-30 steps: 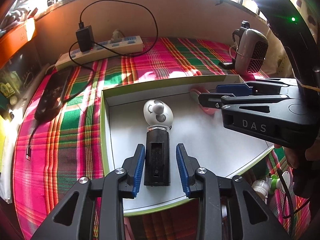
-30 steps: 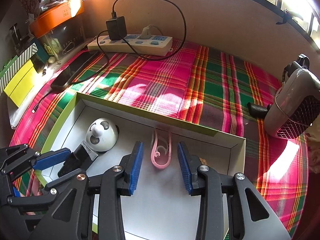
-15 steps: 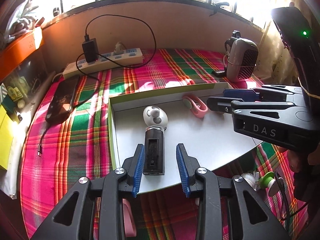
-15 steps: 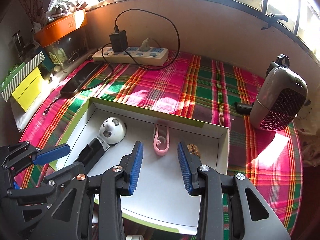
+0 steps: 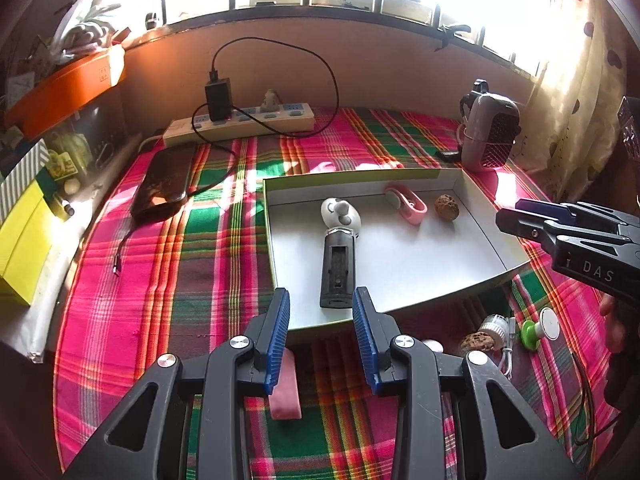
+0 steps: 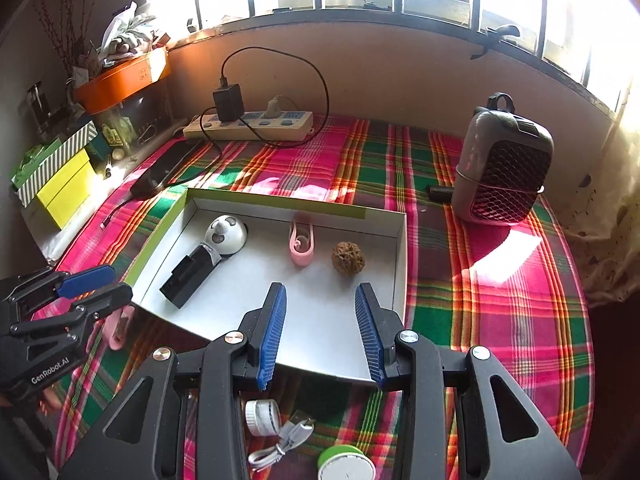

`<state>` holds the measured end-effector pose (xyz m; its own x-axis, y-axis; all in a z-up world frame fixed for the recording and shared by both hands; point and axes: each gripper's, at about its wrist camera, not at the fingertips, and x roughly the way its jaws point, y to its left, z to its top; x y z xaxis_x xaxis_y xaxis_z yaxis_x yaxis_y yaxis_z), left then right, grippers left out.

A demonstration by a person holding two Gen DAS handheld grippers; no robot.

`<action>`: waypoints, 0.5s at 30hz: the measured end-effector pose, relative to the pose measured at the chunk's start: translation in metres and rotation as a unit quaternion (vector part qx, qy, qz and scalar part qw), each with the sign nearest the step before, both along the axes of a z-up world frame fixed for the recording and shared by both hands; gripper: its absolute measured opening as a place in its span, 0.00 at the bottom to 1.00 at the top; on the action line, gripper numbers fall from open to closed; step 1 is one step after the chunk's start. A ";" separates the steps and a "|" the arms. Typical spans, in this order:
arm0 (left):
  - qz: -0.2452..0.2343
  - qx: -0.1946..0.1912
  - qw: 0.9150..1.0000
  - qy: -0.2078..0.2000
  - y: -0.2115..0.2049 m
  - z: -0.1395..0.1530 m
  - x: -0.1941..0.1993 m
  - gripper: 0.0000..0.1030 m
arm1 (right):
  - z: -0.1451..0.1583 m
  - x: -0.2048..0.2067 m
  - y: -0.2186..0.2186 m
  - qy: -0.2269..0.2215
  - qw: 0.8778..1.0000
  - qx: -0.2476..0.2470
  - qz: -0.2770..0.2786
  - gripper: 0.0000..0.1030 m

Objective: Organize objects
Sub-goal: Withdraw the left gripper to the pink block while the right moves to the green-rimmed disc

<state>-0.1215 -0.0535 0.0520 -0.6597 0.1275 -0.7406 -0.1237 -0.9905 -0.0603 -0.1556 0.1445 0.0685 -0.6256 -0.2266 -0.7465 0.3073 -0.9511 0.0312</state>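
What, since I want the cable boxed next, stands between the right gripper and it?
Nothing visible. The cable lies on the cloth below the open right gripper, beside a white cap; toward the box, only its near rim intervenes.

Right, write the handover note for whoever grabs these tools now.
Left tool: open, empty, hovering at the near edge of the white box.
Right tool: open, empty, over the box's near right edge.
In the box: panda handheld fan, pink clip, walnut.
Left on the plaid cloth in front of the box: pink piece, second walnut, white cap, coiled white cable, green-and-white suction piece.
Power strip, phone and grey heater look unrelated.
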 end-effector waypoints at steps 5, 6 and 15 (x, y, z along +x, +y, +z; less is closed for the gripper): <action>0.014 0.010 1.000 0.003 -0.012 0.000 0.012 0.30 | -0.003 0.017 0.017 0.003 1.000 -0.008 -0.023 0.36; 0.018 0.010 1.000 0.003 -0.015 -0.001 0.014 0.30 | -0.004 0.020 0.020 0.003 1.000 -0.010 -0.026 0.36; 0.035 0.026 0.999 0.000 -0.037 -0.010 0.033 0.31 | -0.011 0.045 0.040 0.009 0.998 -0.018 -0.052 0.37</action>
<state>-0.0889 -0.0905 0.0422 -0.6679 0.1184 -0.7348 -0.0534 -0.9923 -0.1114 -0.1109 0.1846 0.0575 -0.6607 -0.1871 -0.7269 0.2086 -0.9761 0.0617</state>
